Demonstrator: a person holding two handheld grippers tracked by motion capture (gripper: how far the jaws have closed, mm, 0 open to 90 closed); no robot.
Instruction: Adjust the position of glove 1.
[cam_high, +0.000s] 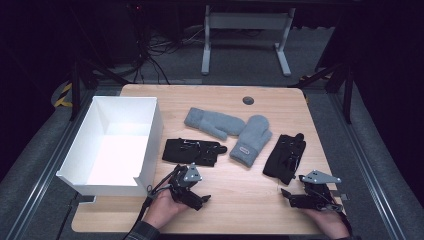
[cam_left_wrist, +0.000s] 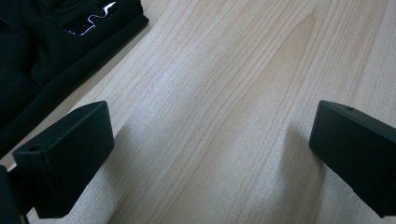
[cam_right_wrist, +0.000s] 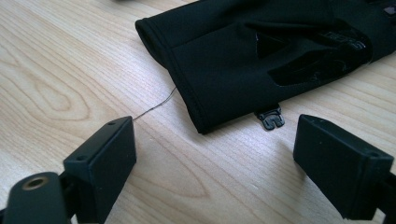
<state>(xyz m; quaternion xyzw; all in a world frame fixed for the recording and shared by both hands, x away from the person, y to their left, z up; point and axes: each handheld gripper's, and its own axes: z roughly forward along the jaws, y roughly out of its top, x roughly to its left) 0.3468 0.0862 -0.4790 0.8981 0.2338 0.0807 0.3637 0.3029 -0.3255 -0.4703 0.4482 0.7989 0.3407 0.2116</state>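
Right gripper (cam_right_wrist: 215, 154) gaping, empty; black glove (cam_right_wrist: 261, 51) lying at 12 o'clock, cuff nearest, long axis running toward 1 o'clock.

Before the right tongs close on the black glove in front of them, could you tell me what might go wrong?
1. The right tongs stand open short of the black glove's cuff; closing now would likely grab nothing.
2. A loose thread and a small clip lie at that cuff and might snag.
3. Lifted by the cuff, the glove could drag against the grey mitten nearby.
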